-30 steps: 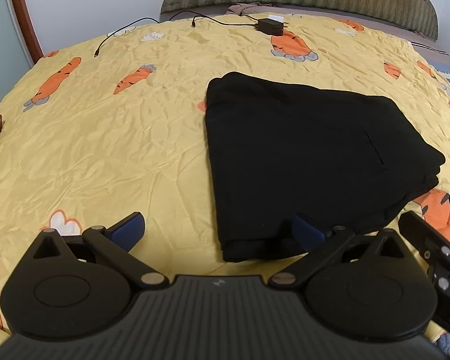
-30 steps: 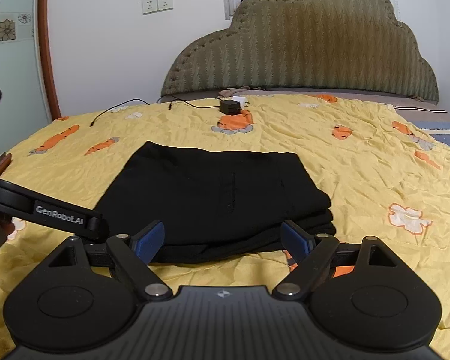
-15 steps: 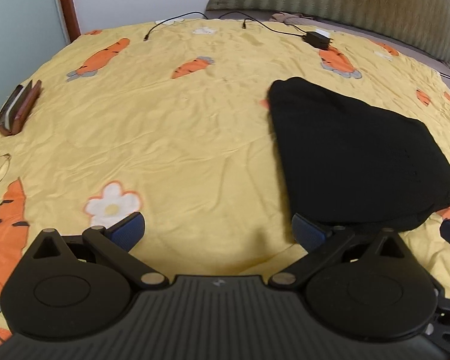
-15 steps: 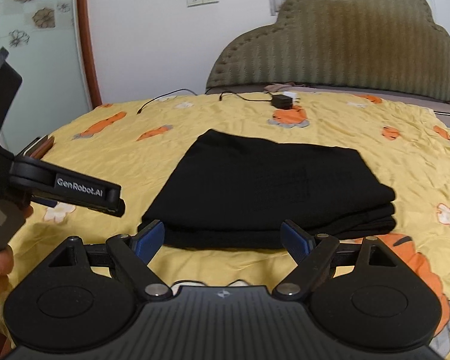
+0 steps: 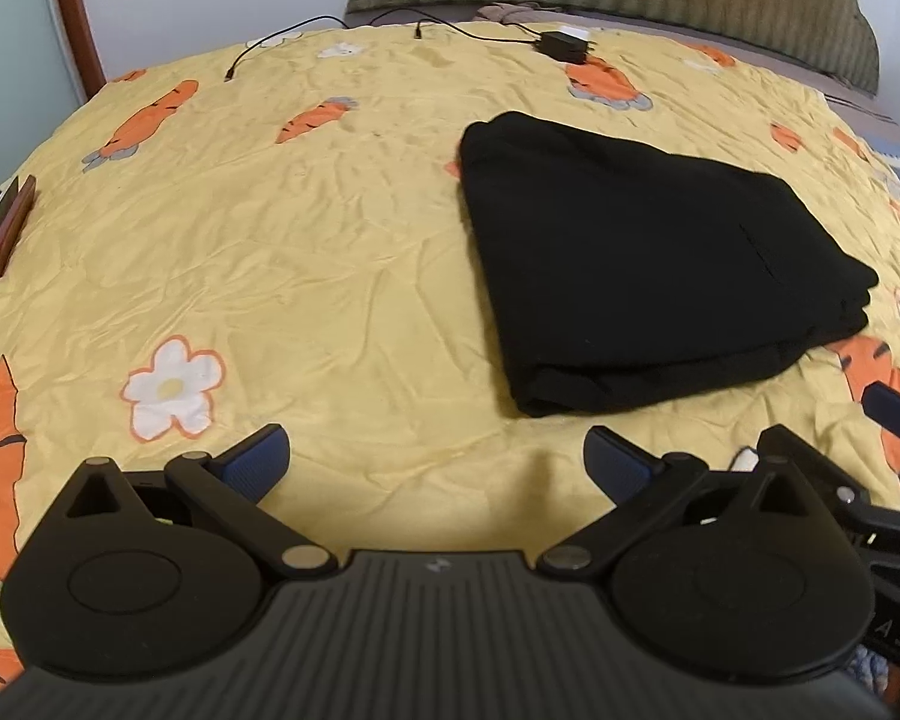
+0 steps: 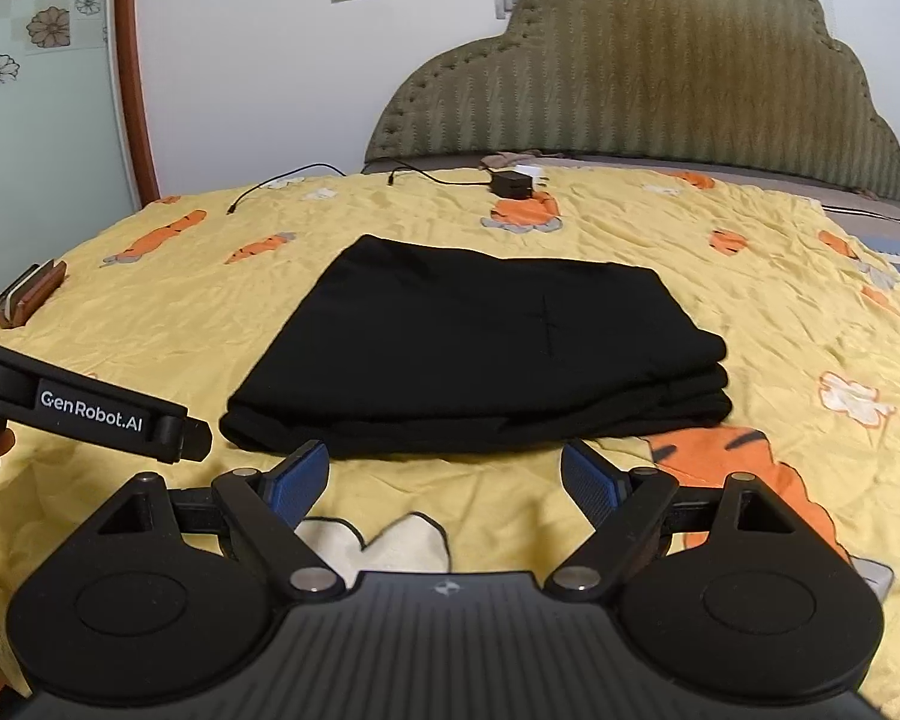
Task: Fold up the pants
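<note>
With the black pants (image 6: pixel 480 354) already lying in a thick folded stack on the carrot-print bedsheet (image 5: pixel 306 276), both the left tongs (image 5: pixel 435 465) and right tongs (image 6: pixel 444 471), spread apart and empty, would best stay clear so nothing snags the layered edge.

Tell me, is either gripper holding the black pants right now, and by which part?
Nothing is held. The left gripper and right gripper are both open, just short of the folded pants lying on the bedsheet.
</note>
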`<state>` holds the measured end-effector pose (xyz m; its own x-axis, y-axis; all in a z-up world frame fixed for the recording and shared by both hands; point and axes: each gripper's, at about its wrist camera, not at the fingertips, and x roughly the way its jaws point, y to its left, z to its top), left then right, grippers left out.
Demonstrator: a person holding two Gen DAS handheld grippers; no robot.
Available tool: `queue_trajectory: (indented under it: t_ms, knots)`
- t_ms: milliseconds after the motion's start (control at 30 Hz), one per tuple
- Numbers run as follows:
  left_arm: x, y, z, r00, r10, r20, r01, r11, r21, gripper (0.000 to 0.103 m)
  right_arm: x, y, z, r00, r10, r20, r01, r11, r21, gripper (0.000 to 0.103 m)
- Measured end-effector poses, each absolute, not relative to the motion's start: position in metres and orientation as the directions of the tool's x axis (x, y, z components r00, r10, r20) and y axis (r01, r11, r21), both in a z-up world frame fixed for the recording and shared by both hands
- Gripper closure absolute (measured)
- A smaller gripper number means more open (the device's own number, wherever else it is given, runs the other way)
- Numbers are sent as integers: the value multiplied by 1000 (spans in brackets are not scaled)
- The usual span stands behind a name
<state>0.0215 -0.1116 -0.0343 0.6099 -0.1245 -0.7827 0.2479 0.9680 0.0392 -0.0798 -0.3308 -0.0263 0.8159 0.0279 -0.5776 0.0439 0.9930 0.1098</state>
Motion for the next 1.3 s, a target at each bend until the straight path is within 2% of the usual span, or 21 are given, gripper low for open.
queue_trajectory:
  t_ms: [933, 1300]
  knots:
    - [16, -114, -29, 618, -116, -778, 252, 966, 56, 0, -86, -337, -26, 817, 29, -576, 45, 993, 113, 18]
    - [11, -112, -24, 661, -90, -745, 244, 965, 100, 0, -87, -335, -25, 815, 28, -578, 42, 993, 106, 18]
